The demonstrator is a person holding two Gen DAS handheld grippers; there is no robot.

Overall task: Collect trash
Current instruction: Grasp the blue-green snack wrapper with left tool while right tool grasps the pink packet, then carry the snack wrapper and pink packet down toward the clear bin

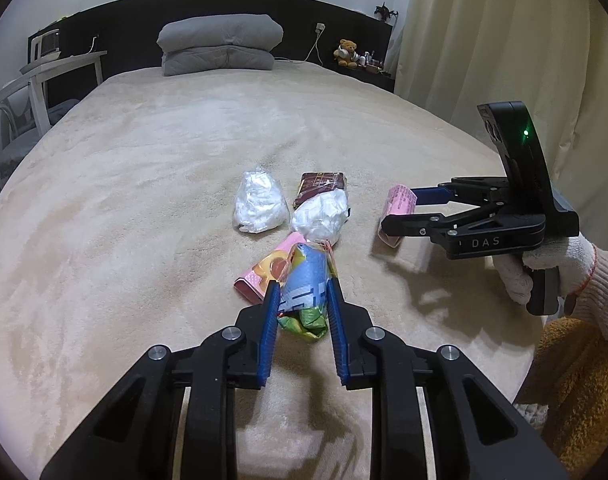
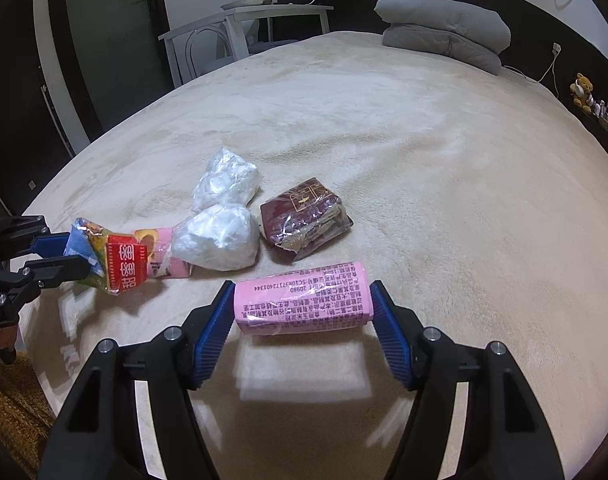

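Left fingers point(image 1: 272, 292) pinch the colourful wrapper point(image 1: 304, 280) at frame centre; the right gripper point(image 2: 302, 304) clamps the pink packet point(image 2: 302, 304) low centre, seemingly lifted. Hold both squeezes firm while carrying.

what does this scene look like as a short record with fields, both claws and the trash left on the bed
surface: beige plush bed cover
left claw: shut on a crumpled blue and green snack wrapper
right claw: shut on a pink printed carton, gripped by its ends
loose trash: two white crumpled plastic bags, a dark red wrapped packet, a pink box with fruit print
background: folded grey quilt
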